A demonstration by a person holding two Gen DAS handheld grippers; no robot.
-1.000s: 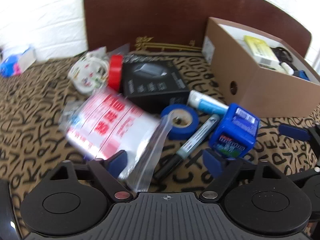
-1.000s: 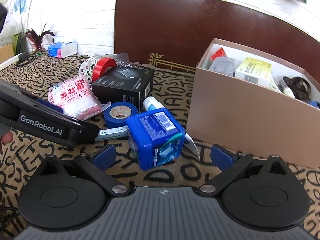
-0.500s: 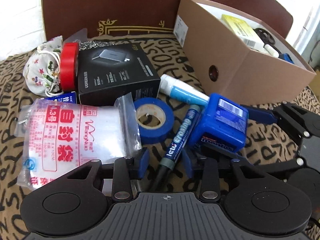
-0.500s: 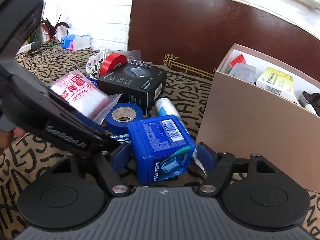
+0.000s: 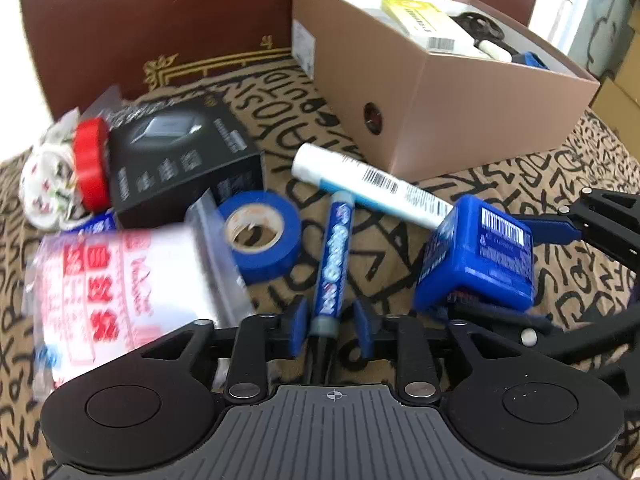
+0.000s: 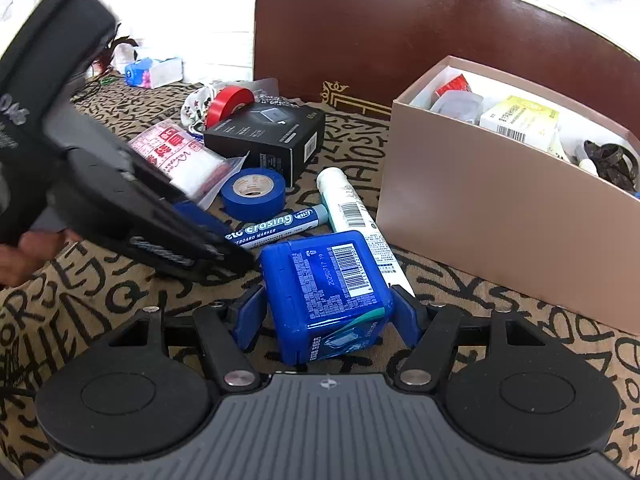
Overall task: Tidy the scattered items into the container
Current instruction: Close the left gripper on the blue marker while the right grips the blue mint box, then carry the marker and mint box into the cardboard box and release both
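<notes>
A blue whiteboard marker [image 5: 334,252] lies on the patterned cloth, its dark end between the pads of my left gripper [image 5: 329,322]. The jaws are opening a little, with small gaps on both sides of the marker. A blue plastic box [image 6: 324,288] with a barcode label sits tilted in my right gripper [image 6: 328,312], whose jaws are closing with both blue pads against its sides. The tan cardboard container [image 6: 500,216] stands at the right, holding several items. A blue tape roll [image 5: 260,236] and a white tube [image 5: 368,184] lie near the marker.
A black carton [image 5: 176,152], a red tape roll [image 5: 90,160], a flowered pouch [image 5: 44,176] and a bag of zip bags [image 5: 120,280] lie at the left. A brown chair back [image 6: 400,32] rises behind the table. A hand [image 6: 16,256] holds the left gripper.
My left gripper moved in over the marker and its jaws narrowed around it. My right gripper's jaws narrowed onto the blue box, which now sits tilted.
</notes>
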